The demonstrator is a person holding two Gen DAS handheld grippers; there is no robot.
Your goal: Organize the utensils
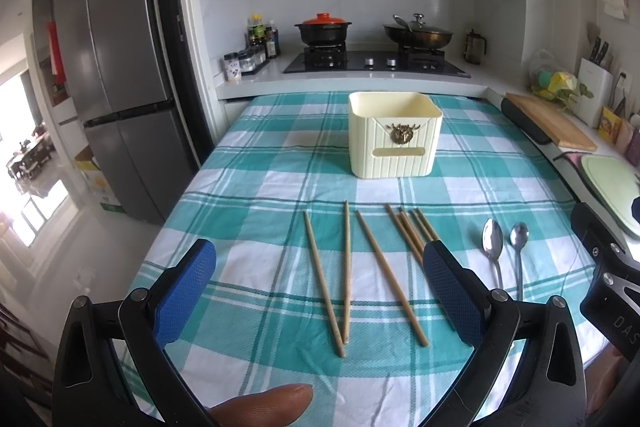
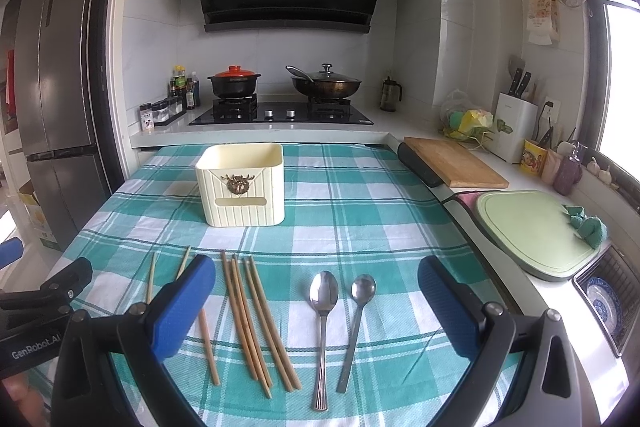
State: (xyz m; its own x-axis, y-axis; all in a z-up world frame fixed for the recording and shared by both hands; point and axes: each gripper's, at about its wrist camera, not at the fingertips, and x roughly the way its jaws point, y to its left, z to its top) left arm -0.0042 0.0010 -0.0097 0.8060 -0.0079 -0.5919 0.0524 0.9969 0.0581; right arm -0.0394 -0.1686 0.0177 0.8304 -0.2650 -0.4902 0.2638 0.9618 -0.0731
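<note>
Left gripper (image 1: 320, 291): both blue-padded fingers (image 1: 184, 291) are spread wide apart above the near part of the table and hold nothing; a fingertip of the operator (image 1: 264, 405) shows at the bottom edge of the left wrist view. Right gripper (image 2: 316, 307): its jaws are likewise wide open and empty, above the near edge of the teal-and-white checked tablecloth (image 2: 360, 211). All utensils lie flat on the cloth, long axes running roughly near-to-far. In the left wrist view, three single wooden chopsticks (image 1: 347, 273) lie between the left gripper's fingers: two meet at their near ends and diverge toward the far side, and the third lies just right of them, angled with its far end leaning left. A bundle of four chopsticks (image 2: 256, 323) lies close together further right, far ends also leaning left. Two metal spoons (image 2: 323, 323) lie to the right of the bundle, side by side and apart, bowls at the far end, handles pointing toward the operator; the left one is the larger. Beyond the utensils, well apart from them, a cream ribbed container (image 2: 242, 187) stands upright with its top open. Behind the table, a gas hob (image 2: 280, 115) carries a black pot with a red lid (image 2: 234, 83) and a lidded wok (image 2: 326, 85).
</note>
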